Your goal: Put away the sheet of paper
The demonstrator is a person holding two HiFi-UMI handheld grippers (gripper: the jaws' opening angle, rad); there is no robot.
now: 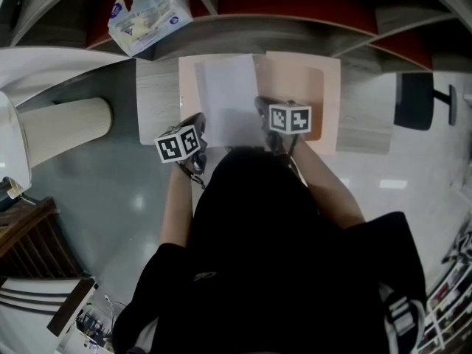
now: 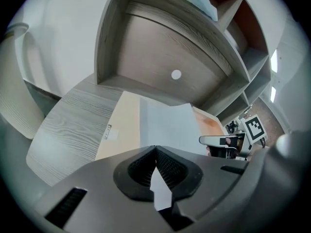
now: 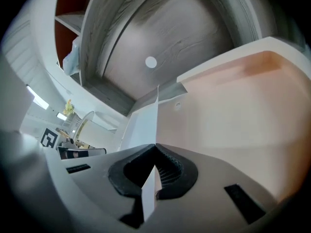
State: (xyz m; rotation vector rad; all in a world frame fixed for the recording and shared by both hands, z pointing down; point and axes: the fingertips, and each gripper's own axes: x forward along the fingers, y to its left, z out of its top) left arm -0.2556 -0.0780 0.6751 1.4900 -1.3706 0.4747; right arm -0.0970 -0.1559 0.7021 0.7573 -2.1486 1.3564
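At the far left of the head view, a cream-coloured cylinder [image 1: 66,127] is seen beside the wood-grain desk top [image 1: 157,102], just off its left edge. A blue-and-white plastic pack [image 1: 147,13] is seen on the shelf unit [image 2: 160,57] behind the desk top's rear edge.

The left gripper [image 1: 198,124] is held over the front edge of the desk top. Its jaws are closed all the way onto the near left corner of the sheet of paper [image 1: 225,98], and in the left gripper view a tip of white paper is seen sticking out between the ribbed pads [image 2: 167,166].

The sheet is carried between the two grippers, over the left half of a peach-coloured tray [image 1: 313,87], with its far edge toward the shelf unit. Whether that far edge touches the tray cannot be told.

The right gripper [image 1: 263,108] is held at the near right corner of the sheet. Its jaws are likewise pressed fully together on the paper, which is seen almost edge-on between the pads [image 3: 167,171] in the right gripper view.

The tray is laid on the middle of the desk top, with its far edge near the rear edge below the shelf unit. Its right half is left uncovered, and bare wood grain is seen past both of its sides.
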